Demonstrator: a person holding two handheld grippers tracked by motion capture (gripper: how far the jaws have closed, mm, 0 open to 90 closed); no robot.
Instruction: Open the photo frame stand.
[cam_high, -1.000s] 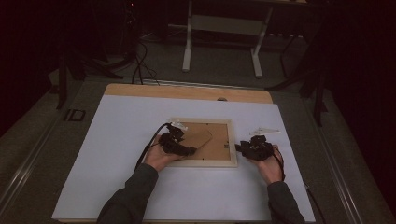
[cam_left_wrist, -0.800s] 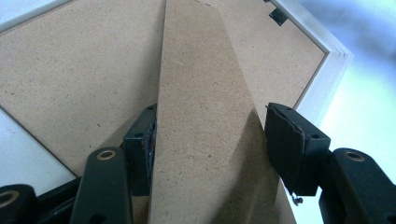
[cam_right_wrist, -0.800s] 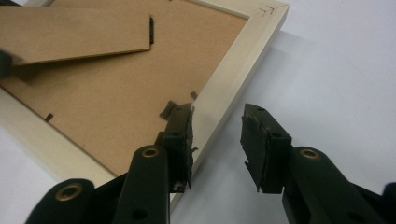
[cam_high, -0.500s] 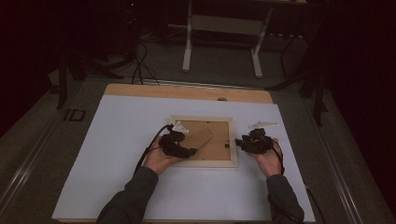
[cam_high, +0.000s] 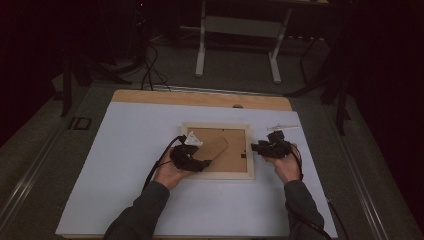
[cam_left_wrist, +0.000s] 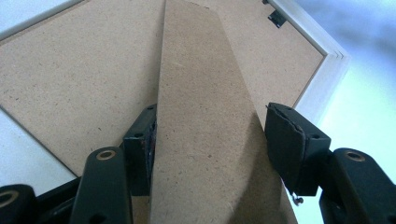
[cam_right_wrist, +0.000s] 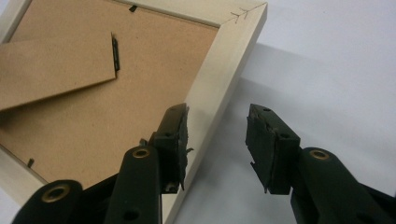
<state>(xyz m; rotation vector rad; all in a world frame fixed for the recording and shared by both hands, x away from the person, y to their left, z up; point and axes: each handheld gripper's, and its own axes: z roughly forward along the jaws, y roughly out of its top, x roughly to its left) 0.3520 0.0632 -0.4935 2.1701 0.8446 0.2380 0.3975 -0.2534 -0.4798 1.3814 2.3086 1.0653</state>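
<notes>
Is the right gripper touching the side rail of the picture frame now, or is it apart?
Cannot tell. In the right gripper view the right gripper is open astride the picture frame; one pad overlaps the rail, but no plain contact or gap shows.

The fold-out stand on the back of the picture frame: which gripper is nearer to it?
Left. The left gripper has the stand between its jaws. The right gripper is open at the frame right edge, apart from the stand.

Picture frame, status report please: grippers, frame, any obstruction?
Left gripper straddles the stand flap, grip unclear. Right gripper open, jaws just widened, astride the picture frame rail. Frame face-down on the table. Nothing in the way.
</notes>
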